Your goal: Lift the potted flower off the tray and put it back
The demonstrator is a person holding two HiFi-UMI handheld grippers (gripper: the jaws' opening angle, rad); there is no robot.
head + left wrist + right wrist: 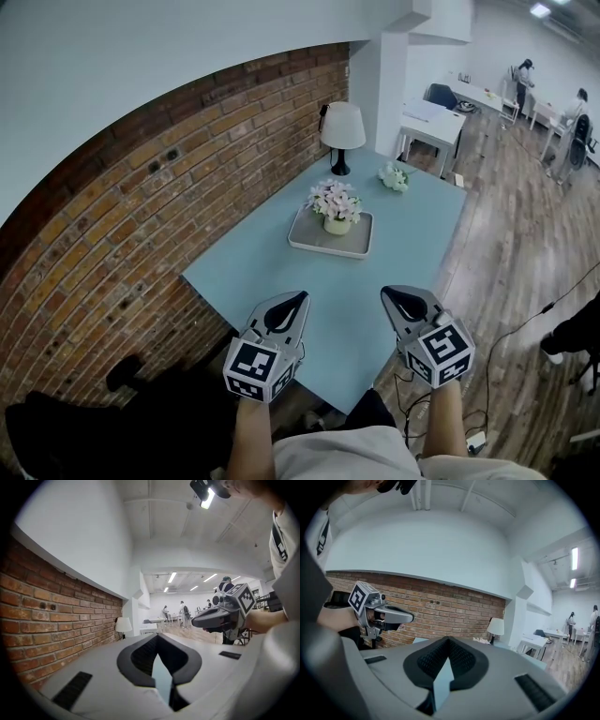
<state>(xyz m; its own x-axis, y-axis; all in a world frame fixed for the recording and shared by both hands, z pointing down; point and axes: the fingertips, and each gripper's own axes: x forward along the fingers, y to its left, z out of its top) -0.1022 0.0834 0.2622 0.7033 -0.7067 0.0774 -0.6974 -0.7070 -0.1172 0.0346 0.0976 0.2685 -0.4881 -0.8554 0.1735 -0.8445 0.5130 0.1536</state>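
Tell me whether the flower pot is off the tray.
No, the flower pot stands on the tray on the table.

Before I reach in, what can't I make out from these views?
Potted flower: head view, blooms hide the pot.
Tray: gripper views, blocked by left gripper and right gripper bodies.
Pale object by lamp: head view, too small to identify.

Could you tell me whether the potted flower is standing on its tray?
On the tray: the potted flower stands upright inside its rim.
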